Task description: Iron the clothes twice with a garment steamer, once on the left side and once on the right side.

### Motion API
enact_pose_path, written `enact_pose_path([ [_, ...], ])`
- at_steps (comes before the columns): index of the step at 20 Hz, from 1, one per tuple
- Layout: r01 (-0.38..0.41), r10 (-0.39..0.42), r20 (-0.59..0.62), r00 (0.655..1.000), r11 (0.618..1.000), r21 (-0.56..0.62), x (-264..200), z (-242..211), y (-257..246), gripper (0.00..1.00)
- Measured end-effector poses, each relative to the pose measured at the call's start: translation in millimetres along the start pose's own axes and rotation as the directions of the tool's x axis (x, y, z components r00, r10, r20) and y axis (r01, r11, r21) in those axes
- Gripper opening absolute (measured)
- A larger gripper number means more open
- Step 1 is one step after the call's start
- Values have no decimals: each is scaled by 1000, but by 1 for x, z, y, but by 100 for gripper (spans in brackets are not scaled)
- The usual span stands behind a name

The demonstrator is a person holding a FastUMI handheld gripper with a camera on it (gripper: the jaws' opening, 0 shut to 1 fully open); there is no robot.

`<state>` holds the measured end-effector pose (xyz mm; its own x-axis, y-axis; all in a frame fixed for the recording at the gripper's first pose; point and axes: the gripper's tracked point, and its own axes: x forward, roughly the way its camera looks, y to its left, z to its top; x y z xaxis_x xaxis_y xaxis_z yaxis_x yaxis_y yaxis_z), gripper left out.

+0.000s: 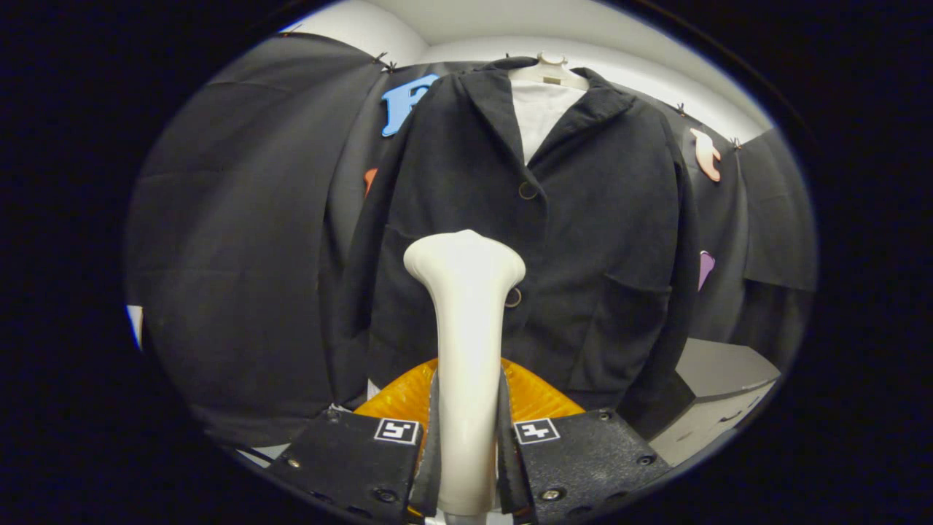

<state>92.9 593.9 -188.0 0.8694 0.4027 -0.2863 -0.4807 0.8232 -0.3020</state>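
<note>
Gripper pinching the white garment steamer between both fingers, head upright. Black jacket hangs just beyond the steamer, head level with its lower button (contact unclear). Judged: 0 of 2 passes visibly complete.

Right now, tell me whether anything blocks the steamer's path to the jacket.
Nothing visible does. The gripper's fingers are shut on the white plastic garment steamer, whose head points at the front of the black buttoned jacket hanging on a white hanger. The orange ribbed thing sits lower, beneath the steamer's handle.
</note>
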Motion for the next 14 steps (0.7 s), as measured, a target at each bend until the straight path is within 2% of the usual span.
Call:
enact_pose_path([
  [7, -32, 29, -71, 997, 998, -46, -2, -42, 15, 34],
  [14, -35, 16, -168, 986, 993, -111, -2, -97, 16, 34],
])
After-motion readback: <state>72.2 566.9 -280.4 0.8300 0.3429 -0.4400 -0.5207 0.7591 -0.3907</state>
